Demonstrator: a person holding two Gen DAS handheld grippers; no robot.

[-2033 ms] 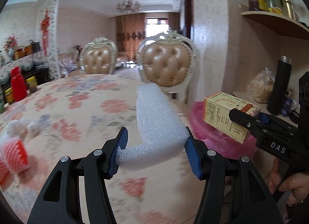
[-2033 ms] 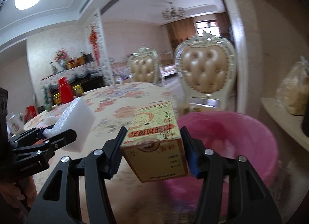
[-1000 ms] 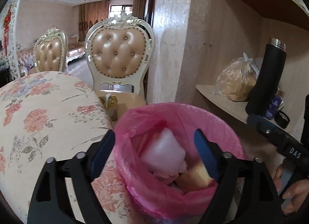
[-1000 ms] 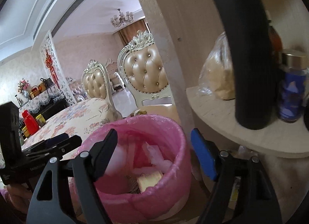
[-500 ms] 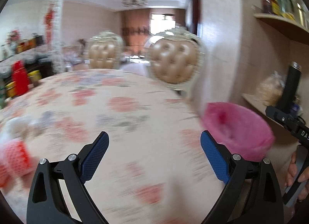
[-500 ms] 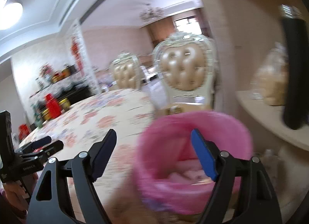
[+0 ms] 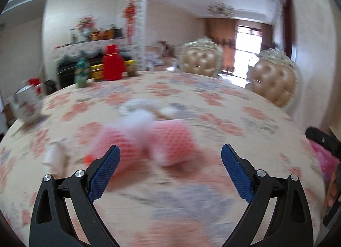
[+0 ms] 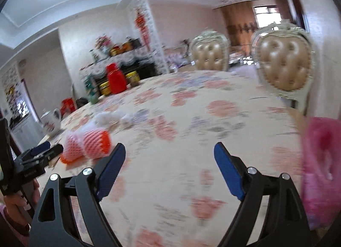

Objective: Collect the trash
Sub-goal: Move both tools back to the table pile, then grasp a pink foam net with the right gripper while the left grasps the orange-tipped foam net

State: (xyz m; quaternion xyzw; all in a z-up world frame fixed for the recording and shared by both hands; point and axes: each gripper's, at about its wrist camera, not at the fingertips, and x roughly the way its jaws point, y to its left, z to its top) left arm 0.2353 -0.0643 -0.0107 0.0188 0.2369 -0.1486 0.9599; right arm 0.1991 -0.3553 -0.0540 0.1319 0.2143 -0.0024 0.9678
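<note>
Both views are motion-blurred. My left gripper [image 7: 170, 158] is open and empty above the floral tablecloth [image 7: 223, 123], just short of a pile of trash: two pink foam fruit nets [image 7: 172, 138] and white crumpled stuff [image 7: 139, 117]. A small white scrap [image 7: 53, 157] lies to their left. My right gripper [image 8: 169, 158] is open and empty over the table; the pink nets [image 8: 93, 140] lie to its left, next to the left gripper [image 8: 40, 154]. The pink-bagged bin [image 8: 321, 161] is at the right edge.
A white teapot [image 7: 26, 106] stands at the table's left edge. A red jug [image 7: 113, 66], jars and a bottle stand at the far side. Two padded chairs [image 7: 273, 84] stand at the far right of the table, near the wall.
Both grippers dropped the foam block and the carton into the pink bin, then swung left, back over the table. The left gripper now faces the trash pile; both stay open.
</note>
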